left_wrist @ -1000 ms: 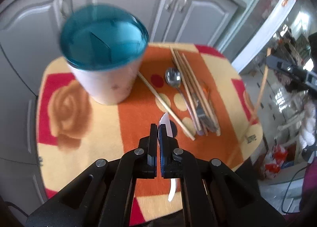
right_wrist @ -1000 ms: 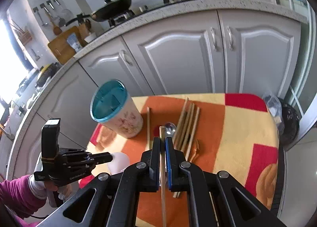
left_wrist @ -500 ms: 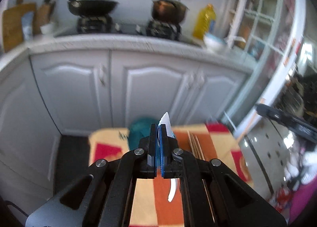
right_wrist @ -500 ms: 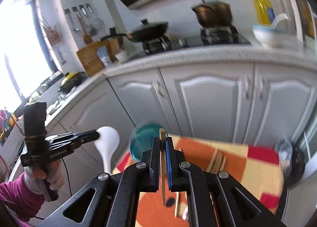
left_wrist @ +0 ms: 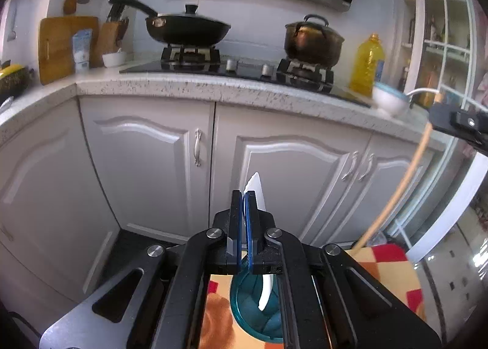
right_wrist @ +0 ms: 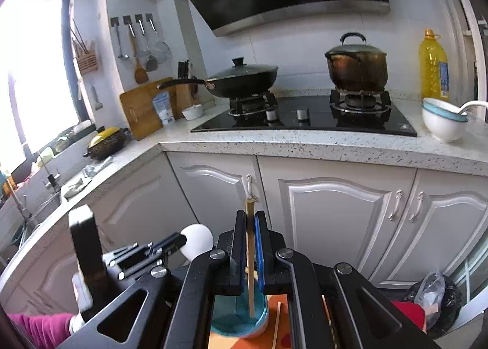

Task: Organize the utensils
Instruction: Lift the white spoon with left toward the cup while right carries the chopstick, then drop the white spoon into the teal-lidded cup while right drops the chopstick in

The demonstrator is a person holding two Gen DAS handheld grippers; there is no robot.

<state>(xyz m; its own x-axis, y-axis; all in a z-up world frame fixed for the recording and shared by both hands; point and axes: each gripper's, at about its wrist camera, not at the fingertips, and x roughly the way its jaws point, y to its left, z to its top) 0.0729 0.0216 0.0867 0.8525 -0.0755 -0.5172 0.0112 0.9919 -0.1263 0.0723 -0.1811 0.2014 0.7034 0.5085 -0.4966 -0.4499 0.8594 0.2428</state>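
My left gripper point(left_wrist: 244, 196) is shut on a white spoon point(left_wrist: 255, 192). The spoon's handle hangs down below the fingers, over the teal-lined utensil holder point(left_wrist: 256, 315) at the bottom of the left wrist view. My right gripper point(right_wrist: 250, 218) is shut on a wooden chopstick point(right_wrist: 250, 245), held upright with its lower end over the holder point(right_wrist: 231, 312). In the right wrist view the left gripper point(right_wrist: 170, 242) shows at the left with the spoon's round bowl point(right_wrist: 196, 240). In the left wrist view the right gripper point(left_wrist: 457, 126) holds the chopstick point(left_wrist: 396, 190) at the right.
The holder stands on an orange patterned table point(left_wrist: 384, 260), and a loose chopstick point(right_wrist: 277, 324) lies beside it. Behind are white cabinets point(right_wrist: 329, 221) and a speckled counter point(right_wrist: 305, 144) with a wok point(right_wrist: 241, 80), a pot point(right_wrist: 357, 68) and a bowl point(right_wrist: 442, 120). A dark bin point(right_wrist: 433, 297) stands at the right.
Both grippers rose and tilted up, so the views swung from the tabletop to the cabinets and counter. The holder dropped to the bottom of both views, under the held spoon and chopstick.
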